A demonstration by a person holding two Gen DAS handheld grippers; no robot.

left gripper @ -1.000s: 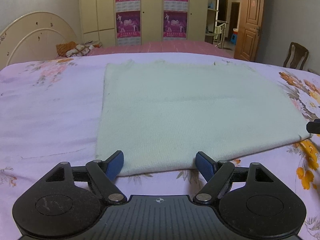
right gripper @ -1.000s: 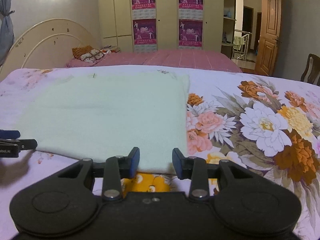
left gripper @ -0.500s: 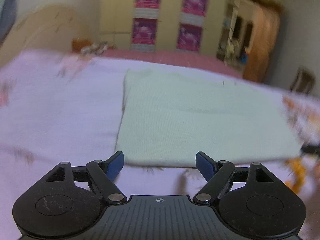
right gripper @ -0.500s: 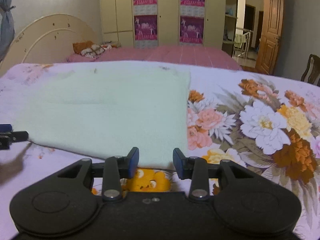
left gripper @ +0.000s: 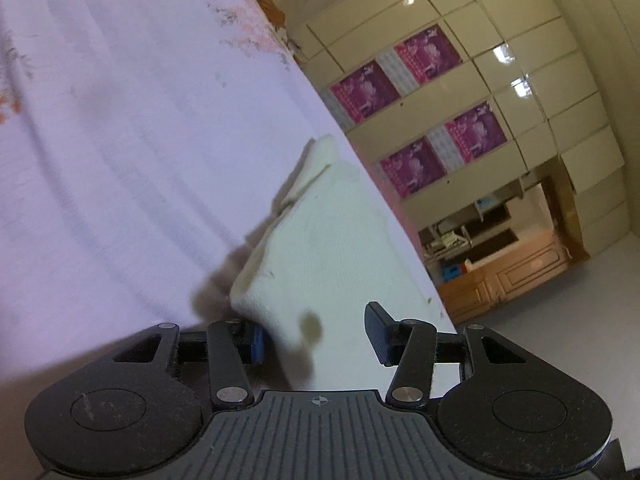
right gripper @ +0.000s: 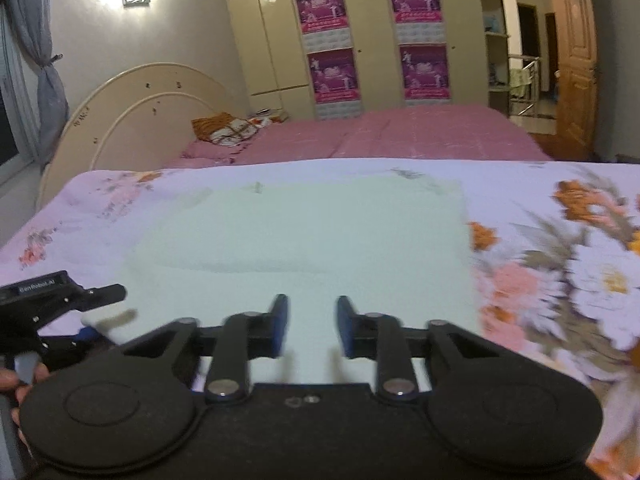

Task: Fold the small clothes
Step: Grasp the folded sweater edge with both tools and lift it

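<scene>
A pale green folded cloth [right gripper: 304, 240] lies flat on the floral bed sheet [right gripper: 560, 248]. In the left wrist view, rolled hard sideways, the cloth's near left corner [left gripper: 312, 264] sits between the open jaws of my left gripper [left gripper: 318, 338], one blue pad under its edge. The left gripper also shows in the right wrist view [right gripper: 60, 300] at the cloth's left edge. My right gripper [right gripper: 311, 326] is open and empty, low over the cloth's near edge, right of the left one.
A second bed with a pink cover [right gripper: 380, 132] and a cream headboard [right gripper: 132, 120] stands behind. A wardrobe with purple posters [right gripper: 372, 36] lines the back wall. A wooden door [right gripper: 576, 52] is at the right.
My left gripper has rolled sideways and moved in onto the cloth's left corner. My right gripper has moved forward over the cloth's near edge.
</scene>
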